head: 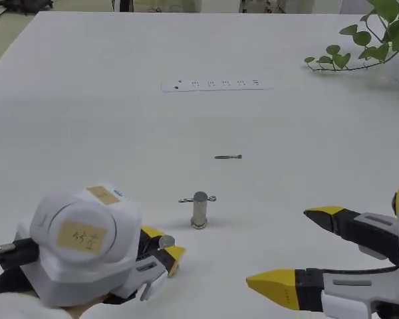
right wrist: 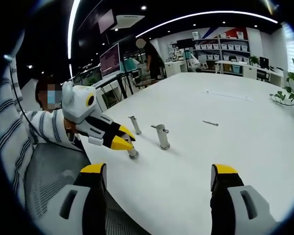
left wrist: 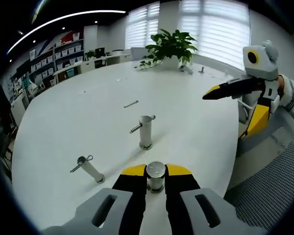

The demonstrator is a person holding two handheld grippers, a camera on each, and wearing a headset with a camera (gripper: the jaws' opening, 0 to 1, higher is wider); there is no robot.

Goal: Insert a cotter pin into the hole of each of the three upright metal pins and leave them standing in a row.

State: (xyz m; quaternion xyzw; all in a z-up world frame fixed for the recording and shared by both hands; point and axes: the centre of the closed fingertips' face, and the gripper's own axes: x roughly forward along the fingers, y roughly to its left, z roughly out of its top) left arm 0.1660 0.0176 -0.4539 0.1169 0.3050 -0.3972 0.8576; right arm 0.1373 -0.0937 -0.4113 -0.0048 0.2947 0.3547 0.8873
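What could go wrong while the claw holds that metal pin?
1. The loose cotter pin is thin and lies flat on the table; the open right claw could slip off it or flick it away.
2. The finished pin stands near the path to that cotter pin, so a reach might knock it over.
3. The left claw grips the bare pin by its top, so pushing could tilt it.

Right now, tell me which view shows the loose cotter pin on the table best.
The head view: the loose cotter pin lies side-on on the bare table, beyond the standing metal pin, unobstructed. Both gripper views show it too, but only as a tiny, distant sliver.
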